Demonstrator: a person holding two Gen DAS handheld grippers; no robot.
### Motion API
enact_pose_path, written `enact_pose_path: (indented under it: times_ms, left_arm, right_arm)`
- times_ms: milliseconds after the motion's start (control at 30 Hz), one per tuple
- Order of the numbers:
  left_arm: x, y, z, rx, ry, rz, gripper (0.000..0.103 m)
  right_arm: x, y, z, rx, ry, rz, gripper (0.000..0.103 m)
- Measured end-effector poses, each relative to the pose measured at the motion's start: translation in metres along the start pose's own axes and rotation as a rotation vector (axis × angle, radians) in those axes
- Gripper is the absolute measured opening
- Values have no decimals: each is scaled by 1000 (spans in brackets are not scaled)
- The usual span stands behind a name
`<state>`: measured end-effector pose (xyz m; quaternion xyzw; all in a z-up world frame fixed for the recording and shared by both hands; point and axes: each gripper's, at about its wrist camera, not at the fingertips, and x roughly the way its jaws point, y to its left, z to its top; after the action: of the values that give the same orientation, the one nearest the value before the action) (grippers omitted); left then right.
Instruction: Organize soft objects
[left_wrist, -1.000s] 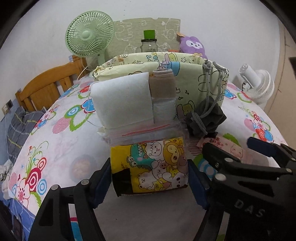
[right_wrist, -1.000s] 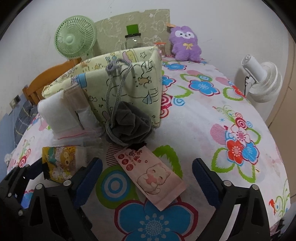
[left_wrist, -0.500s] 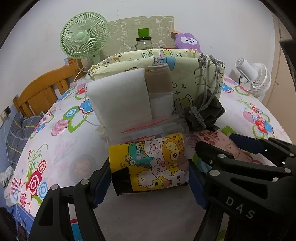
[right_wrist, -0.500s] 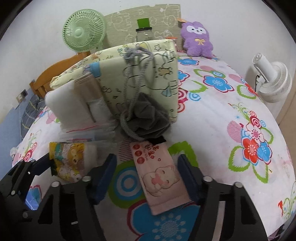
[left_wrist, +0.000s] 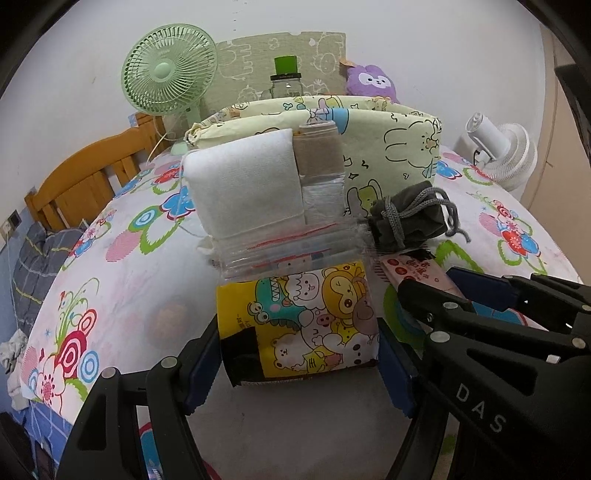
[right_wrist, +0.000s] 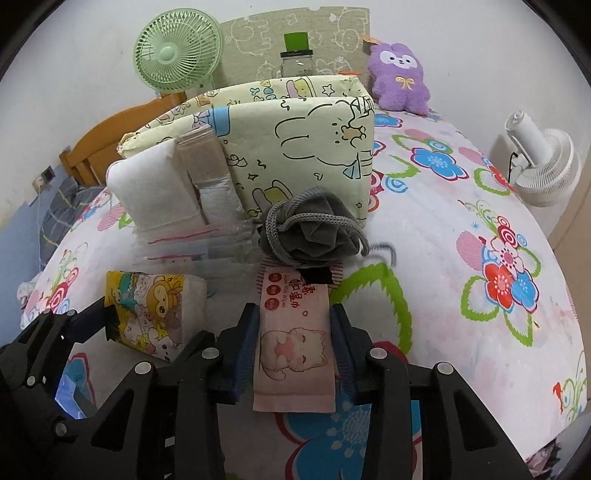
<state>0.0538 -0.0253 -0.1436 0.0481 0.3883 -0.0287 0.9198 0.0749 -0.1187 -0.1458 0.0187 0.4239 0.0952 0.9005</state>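
My left gripper (left_wrist: 297, 354) is shut on a yellow cartoon tissue pack (left_wrist: 299, 321), which also shows in the right wrist view (right_wrist: 155, 310). My right gripper (right_wrist: 293, 347) is shut on a pink wet-wipes pack with a cat picture (right_wrist: 293, 343), lying on the flowered bed sheet (right_wrist: 461, 295). Behind them a grey drawstring pouch (right_wrist: 314, 230) lies flat, its cords fallen off the pale-yellow fabric storage box (right_wrist: 295, 155). A white towel (left_wrist: 245, 184), a beige roll (left_wrist: 319, 158) and clear zip bags (left_wrist: 288, 251) lean against the box.
A green fan (right_wrist: 177, 53), a glass jar with a green lid (right_wrist: 297, 53) and a purple plush (right_wrist: 399, 79) stand at the back wall. A white fan (right_wrist: 543, 166) sits at the right bed edge. A wooden chair (left_wrist: 88, 173) stands left.
My right gripper moved in around the pink wipes pack and closed on it. The grey pouch's cords dropped off the box rim. My left gripper keeps its hold on the tissue pack.
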Motion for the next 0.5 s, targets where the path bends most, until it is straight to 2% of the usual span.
enact_pose_path:
  times_ms: [500]
  left_arm:
    - [-34, 5, 9, -26, -72, -19, 77]
  right_arm:
    - [-41, 12, 7, -7, -92, 5, 41]
